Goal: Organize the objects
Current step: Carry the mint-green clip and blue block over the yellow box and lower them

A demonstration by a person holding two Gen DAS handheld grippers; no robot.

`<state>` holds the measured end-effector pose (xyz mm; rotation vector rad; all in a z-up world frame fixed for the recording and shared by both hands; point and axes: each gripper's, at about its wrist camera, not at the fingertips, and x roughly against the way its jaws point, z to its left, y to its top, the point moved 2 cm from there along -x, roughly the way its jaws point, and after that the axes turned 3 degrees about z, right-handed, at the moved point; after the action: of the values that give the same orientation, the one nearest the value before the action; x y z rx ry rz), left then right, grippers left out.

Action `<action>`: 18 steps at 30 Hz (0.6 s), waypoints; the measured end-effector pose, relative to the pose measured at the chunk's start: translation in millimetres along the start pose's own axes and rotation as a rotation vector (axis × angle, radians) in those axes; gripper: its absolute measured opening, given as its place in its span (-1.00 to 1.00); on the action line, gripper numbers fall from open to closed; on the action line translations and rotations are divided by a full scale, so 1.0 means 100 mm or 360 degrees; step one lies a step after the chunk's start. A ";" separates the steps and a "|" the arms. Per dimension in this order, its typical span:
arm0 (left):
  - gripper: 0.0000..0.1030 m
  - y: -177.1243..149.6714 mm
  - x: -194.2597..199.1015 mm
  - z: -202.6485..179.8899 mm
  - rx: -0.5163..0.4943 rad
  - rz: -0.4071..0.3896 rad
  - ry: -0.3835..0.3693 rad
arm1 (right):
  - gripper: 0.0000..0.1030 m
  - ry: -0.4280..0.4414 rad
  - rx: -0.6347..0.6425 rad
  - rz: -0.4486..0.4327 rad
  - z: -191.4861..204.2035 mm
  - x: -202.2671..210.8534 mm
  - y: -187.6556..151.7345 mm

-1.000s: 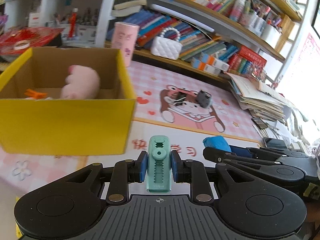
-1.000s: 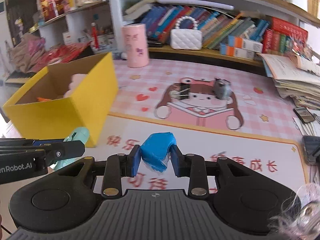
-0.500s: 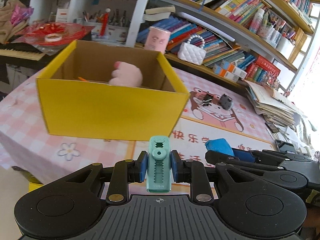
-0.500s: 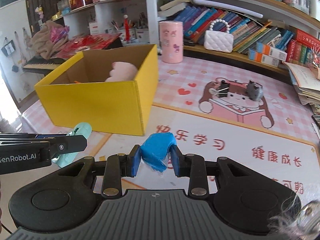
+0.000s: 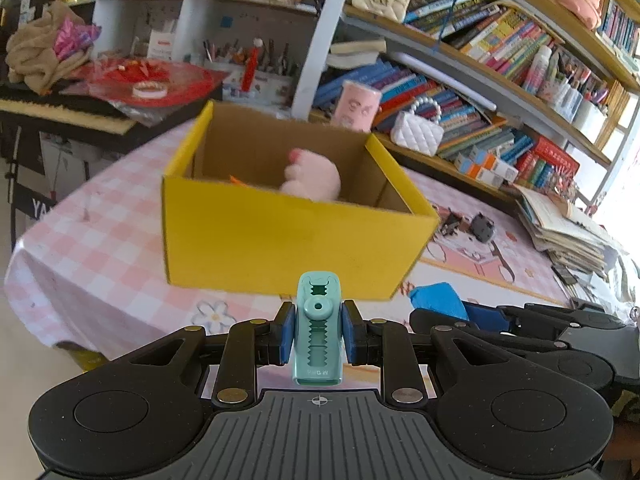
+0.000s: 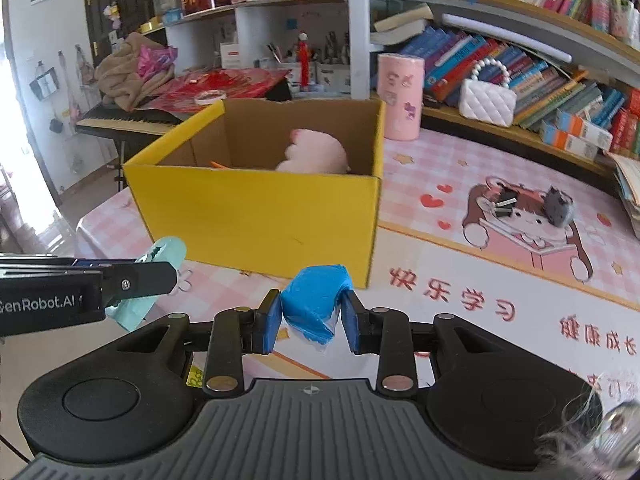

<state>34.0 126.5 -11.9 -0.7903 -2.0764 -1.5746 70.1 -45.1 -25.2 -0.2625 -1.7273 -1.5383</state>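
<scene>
Box's (image 6: 260,208) right wall, right-wrist only.

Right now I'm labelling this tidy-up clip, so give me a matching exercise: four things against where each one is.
Things:
1. teal clip
2. blue wad
3. pink plush
4. white quilted purse

Places:
A. inside the yellow box
B. on the bookshelf ledge
C. in the left gripper
D. in the right gripper

Pairs: 1-C, 2-D, 3-A, 4-B
</scene>
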 end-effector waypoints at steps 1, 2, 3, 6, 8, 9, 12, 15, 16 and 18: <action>-0.56 0.03 0.02 0.01 -0.0010 -0.0020 0.0001 | -0.42 -0.0001 0.0010 -0.0019 0.02 0.01 0.02; -0.56 0.06 0.03 0.01 -0.0018 -0.0041 0.0004 | -0.42 -0.0001 0.0019 -0.0044 0.03 0.02 0.05; -0.56 0.11 0.04 0.02 -0.0022 -0.0062 0.0005 | -0.42 0.0000 0.0024 -0.0073 0.05 0.03 0.08; -0.56 0.27 0.08 0.05 -0.0022 -0.0137 -0.0009 | -0.42 -0.0005 0.0033 -0.0190 0.05 0.08 0.23; -0.56 0.39 0.06 0.06 -0.0016 -0.0178 -0.0019 | -0.42 -0.0015 0.0025 -0.0249 0.04 0.09 0.36; -0.56 0.44 0.05 0.06 -0.0012 -0.0194 -0.0022 | -0.42 -0.0020 0.0021 -0.0272 0.04 0.08 0.43; -0.56 0.60 -0.01 0.08 0.0008 -0.0234 -0.0030 | -0.42 -0.0038 0.0027 -0.0326 0.03 0.02 0.64; -0.56 0.76 -0.11 0.07 -0.0003 -0.0274 -0.0016 | -0.42 -0.0062 0.0093 -0.0360 0.02 -0.12 0.79; -0.56 0.80 -0.15 0.06 -0.0013 -0.0271 0.0000 | -0.42 -0.0079 0.0118 -0.0352 0.02 -0.18 0.82; -0.56 0.86 -0.26 0.07 -0.0011 -0.0260 0.0028 | -0.42 -0.0112 0.0144 -0.0313 -0.02 -0.34 0.87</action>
<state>110.0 145.7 32.3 -0.6204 -2.1716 -1.6675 147.9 -14.5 17.1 -0.1037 -1.9199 -1.6012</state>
